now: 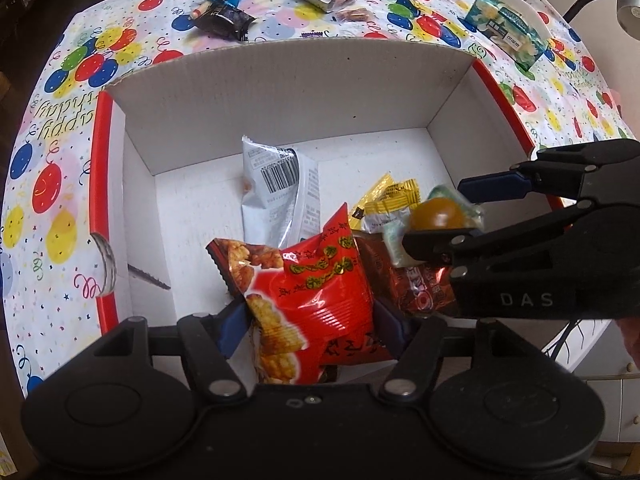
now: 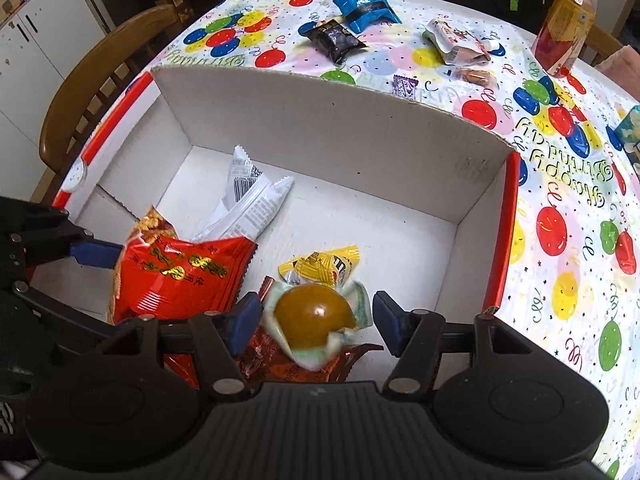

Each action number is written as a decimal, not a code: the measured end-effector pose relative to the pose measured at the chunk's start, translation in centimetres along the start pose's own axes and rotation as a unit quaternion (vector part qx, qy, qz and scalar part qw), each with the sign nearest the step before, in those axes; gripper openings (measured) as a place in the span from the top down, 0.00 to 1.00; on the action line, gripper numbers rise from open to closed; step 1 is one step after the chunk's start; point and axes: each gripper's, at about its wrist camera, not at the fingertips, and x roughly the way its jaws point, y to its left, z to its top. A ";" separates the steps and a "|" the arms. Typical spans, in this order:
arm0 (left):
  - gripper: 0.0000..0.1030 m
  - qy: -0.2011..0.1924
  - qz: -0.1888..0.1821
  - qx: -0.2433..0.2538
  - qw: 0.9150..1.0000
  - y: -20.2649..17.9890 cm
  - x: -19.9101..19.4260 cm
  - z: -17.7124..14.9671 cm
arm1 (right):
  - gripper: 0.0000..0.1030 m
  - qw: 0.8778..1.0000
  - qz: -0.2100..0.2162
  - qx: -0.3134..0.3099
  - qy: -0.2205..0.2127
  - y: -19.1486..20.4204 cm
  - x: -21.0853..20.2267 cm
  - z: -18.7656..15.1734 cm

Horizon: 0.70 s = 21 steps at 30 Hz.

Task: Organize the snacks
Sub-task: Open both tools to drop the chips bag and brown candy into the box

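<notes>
A white cardboard box (image 1: 280,92) with red rims sits on a balloon-print tablecloth (image 1: 60,184). My left gripper (image 1: 312,332) is shut on a red snack bag (image 1: 320,276) held over the box's near side. From the right, my right gripper (image 1: 434,214) reaches in and is shut on a jelly packet (image 2: 316,314) with an amber dome, just above a brown packet (image 2: 280,364). On the box floor lie a white barcode packet (image 1: 276,184) and a yellow packet (image 1: 388,200). In the right wrist view one blue finger (image 2: 96,252) of the left gripper presses the red bag (image 2: 180,280).
Loose snacks lie beyond the box: a blue packet (image 2: 366,10), a black packet (image 2: 336,40), a clear packet (image 2: 456,42), a small purple candy (image 2: 405,86) and a green-white packet (image 1: 508,32). A drink bottle (image 2: 568,24) stands far right. A wooden chair (image 2: 100,64) is at the left.
</notes>
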 end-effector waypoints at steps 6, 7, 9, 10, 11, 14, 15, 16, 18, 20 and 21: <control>0.31 -0.010 -0.004 0.005 1.000 0.0 -0.7 -0.1 | 0.41 1.000 0.006 0.011 -0.004 -0.1 -0.8 0.1; 0.28 -0.015 -0.005 0.007 1.000 -0.1 -0.9 -0.1 | 0.41 1.000 0.008 0.013 -0.004 -0.1 -0.9 0.0; 0.24 -0.023 -0.007 0.011 1.000 -0.3 -1.5 -0.2 | 0.40 1.000 0.010 0.017 -0.004 -0.1 -1.3 0.0; 0.23 -0.027 -0.008 0.012 1.000 -0.3 -1.8 -0.2 | 0.38 1.000 0.011 0.018 -0.005 -0.2 -1.6 0.0; 0.23 -0.031 -0.009 0.013 0.999 -0.3 -2.0 -0.2 | 0.35 1.000 0.010 0.017 -0.009 -0.1 -1.9 0.0; 0.22 -0.040 -0.014 0.012 0.999 -0.2 -2.8 -0.3 | 0.31 1.000 0.008 0.015 -0.021 -0.1 -3.0 -0.1; 0.22 -0.044 -0.016 0.012 0.999 -0.2 -3.1 -0.4 | 0.29 0.999 0.013 0.018 -0.023 -0.1 -3.4 -0.1; 0.21 -0.048 -0.017 0.012 0.999 -0.2 -3.4 -0.4 | 0.27 0.999 0.016 0.022 -0.025 -0.1 -3.8 -0.1; 0.19 -0.056 -0.017 0.014 0.998 -0.2 -4.0 -0.5 | 0.21 0.999 0.020 0.028 -0.032 -0.1 -4.5 -0.1; 0.16 -0.066 -0.018 0.014 0.998 -0.1 -4.7 -0.6 | 0.21 0.999 0.023 0.031 -0.038 -0.1 -5.3 -0.1; 0.15 -0.072 -0.018 0.014 0.997 -0.2 -5.0 -0.5 | 0.19 0.998 0.024 0.033 -0.041 -0.1 -5.6 -0.1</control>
